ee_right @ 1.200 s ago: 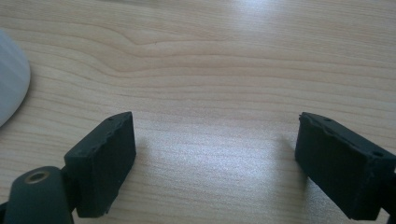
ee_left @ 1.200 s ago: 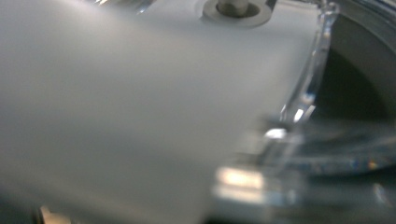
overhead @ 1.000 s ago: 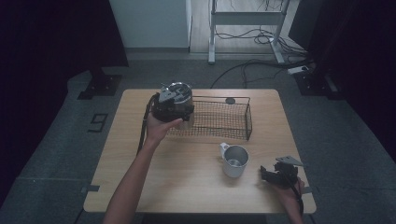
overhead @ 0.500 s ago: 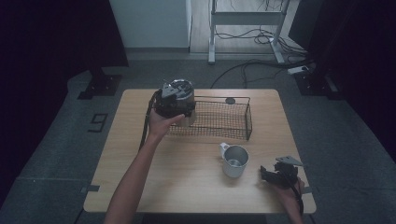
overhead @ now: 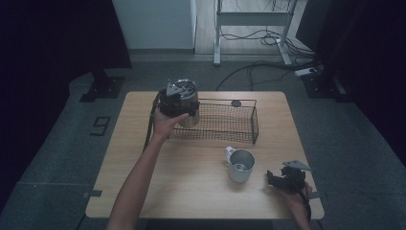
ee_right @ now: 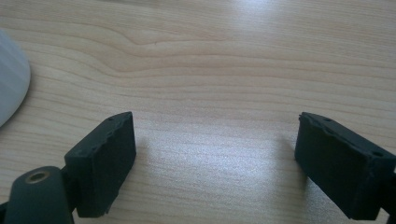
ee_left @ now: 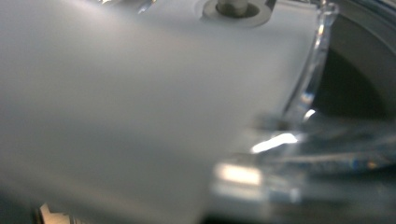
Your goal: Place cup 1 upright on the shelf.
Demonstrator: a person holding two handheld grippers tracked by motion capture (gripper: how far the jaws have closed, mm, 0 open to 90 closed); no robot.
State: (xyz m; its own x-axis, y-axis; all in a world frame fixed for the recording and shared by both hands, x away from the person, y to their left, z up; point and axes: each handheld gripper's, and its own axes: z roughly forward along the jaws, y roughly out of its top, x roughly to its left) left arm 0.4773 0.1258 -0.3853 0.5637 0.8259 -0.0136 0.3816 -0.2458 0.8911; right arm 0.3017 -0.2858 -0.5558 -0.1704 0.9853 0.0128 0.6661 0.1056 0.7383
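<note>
My left gripper (overhead: 178, 98) is at the left end of a black wire basket (overhead: 225, 140), clamped on a shiny metal cup (overhead: 190, 116) that rides with it above the basket floor. The left gripper view is a blurred close-up of a pale surface (ee_left: 116, 107) and a glossy rim (ee_left: 308, 93). Its jaws are hidden. A steel mug (overhead: 241, 165) stands on the table in front of the basket. Right of it, my right gripper (overhead: 274, 180) rests low near the table's front right corner, open (ee_right: 215, 154) over bare wood. The mug's edge (ee_right: 10, 84) shows at the left.
The wooden table (overhead: 191, 187) has dark floor on all sides. A small black round object (overhead: 235, 103) lies behind the basket. Cables and a metal stand's legs (overhead: 249, 38) are on the floor beyond the table.
My left gripper and the metal cup have shifted a little to the right, over the basket's left end. The right gripper has stayed put.
</note>
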